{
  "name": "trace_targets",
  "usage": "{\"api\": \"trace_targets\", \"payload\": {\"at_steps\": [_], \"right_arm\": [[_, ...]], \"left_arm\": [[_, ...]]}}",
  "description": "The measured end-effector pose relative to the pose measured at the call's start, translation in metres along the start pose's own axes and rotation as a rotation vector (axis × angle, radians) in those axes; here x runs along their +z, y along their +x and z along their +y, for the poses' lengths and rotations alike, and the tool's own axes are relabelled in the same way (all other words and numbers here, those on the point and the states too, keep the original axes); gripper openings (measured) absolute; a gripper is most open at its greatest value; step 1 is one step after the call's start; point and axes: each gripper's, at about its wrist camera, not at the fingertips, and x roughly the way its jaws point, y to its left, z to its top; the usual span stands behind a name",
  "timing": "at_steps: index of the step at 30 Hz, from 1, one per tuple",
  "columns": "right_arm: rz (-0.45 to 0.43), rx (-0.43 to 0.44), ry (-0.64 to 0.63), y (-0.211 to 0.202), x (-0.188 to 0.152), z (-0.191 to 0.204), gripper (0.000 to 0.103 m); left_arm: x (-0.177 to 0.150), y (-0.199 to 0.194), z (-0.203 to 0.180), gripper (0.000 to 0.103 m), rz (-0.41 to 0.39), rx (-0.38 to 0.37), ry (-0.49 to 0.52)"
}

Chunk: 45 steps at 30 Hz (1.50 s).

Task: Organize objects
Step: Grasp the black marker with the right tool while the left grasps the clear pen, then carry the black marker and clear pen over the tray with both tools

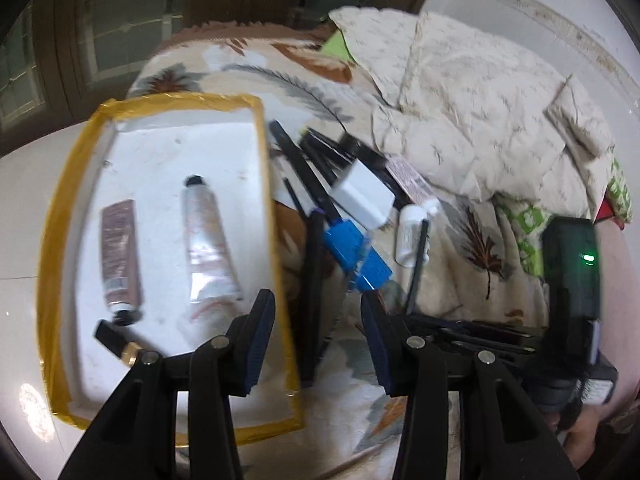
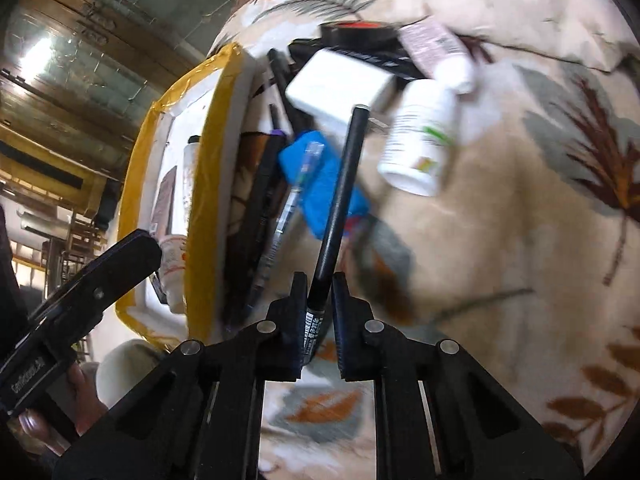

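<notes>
The black pen (image 2: pixel 340 204) is pinched near its barcoded end between the jaws of the right gripper (image 2: pixel 320 300), its shaft running up toward 12 o'clock over the pile. Gripping it by the tail keeps the rest of the barrel free, probably so it can be laid lengthwise into the tray.

Beneath and around it on the leaf-print blanket (image 2: pixel 520 240) lie a blue packet (image 2: pixel 316 184), a white box (image 2: pixel 340 88), a white bottle (image 2: pixel 420 144) and further dark pens (image 2: pixel 260 208), all close or touching.

At 9 o'clock stands the yellow-taped tray (image 1: pixel 64 216), already holding two tubes (image 1: pixel 208 248). Its near wall rises just beside the pens, an edge the pen would have to clear.

The left gripper (image 1: pixel 318 320) hangs at the tray's right rim, jaws well apart and empty; the tray floor toward 12 o'clock looks like open room.
</notes>
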Motion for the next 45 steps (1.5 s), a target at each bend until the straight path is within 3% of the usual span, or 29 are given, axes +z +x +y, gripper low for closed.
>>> {"api": "trace_targets", "payload": {"at_steps": [2, 6, 9, 11, 13, 16, 18, 19, 24, 27, 33, 37, 45], "right_arm": [[-0.017, -0.042, -0.014, -0.008, -0.003, -0.006, 0.011], [-0.026, -0.025, -0.004, -0.015, -0.005, -0.018, 0.011], [-0.017, 0.011, 0.008, -0.009, -0.003, -0.019, 0.011], [-0.019, 0.022, 0.018, -0.004, -0.002, -0.022, 0.011], [-0.01, 0.043, 0.037, 0.001, -0.002, -0.022, 0.012], [-0.007, 0.06, 0.041, 0.003, -0.003, -0.024, 0.012], [-0.01, 0.075, 0.048, 0.005, -0.002, -0.024, 0.012], [-0.009, 0.079, 0.05, 0.006, -0.002, -0.025, 0.012], [-0.009, 0.066, 0.02, 0.005, -0.004, -0.021, 0.012], [-0.018, 0.048, 0.009, 0.003, -0.004, -0.019, 0.011], [-0.042, 0.027, 0.019, -0.007, -0.003, -0.025, 0.01], [-0.056, 0.059, 0.025, -0.016, -0.001, -0.024, 0.01], [-0.072, 0.118, -0.093, -0.027, 0.006, 0.034, 0.01]], "left_arm": [[0.001, 0.01, -0.01, 0.045, 0.023, -0.002, 0.023], [0.008, 0.031, -0.029, 0.044, 0.068, -0.004, 0.093], [0.014, 0.05, -0.034, 0.044, 0.093, -0.007, 0.09], [0.017, 0.063, -0.037, 0.042, 0.118, 0.023, 0.109], [0.018, 0.074, -0.038, 0.027, 0.151, 0.045, 0.121], [0.019, 0.077, -0.04, 0.024, 0.167, 0.034, 0.137], [0.02, 0.077, -0.04, 0.011, 0.169, 0.038, 0.14], [0.019, 0.077, -0.041, 0.011, 0.179, 0.033, 0.15], [0.007, 0.071, -0.036, 0.008, 0.194, 0.015, 0.147], [0.0, 0.065, -0.03, 0.007, 0.203, -0.052, 0.06], [0.005, 0.051, -0.032, 0.007, 0.184, -0.127, 0.011], [0.012, 0.033, -0.02, 0.007, 0.166, -0.153, -0.035], [0.03, -0.019, 0.041, 0.007, 0.059, -0.102, -0.115]]}}
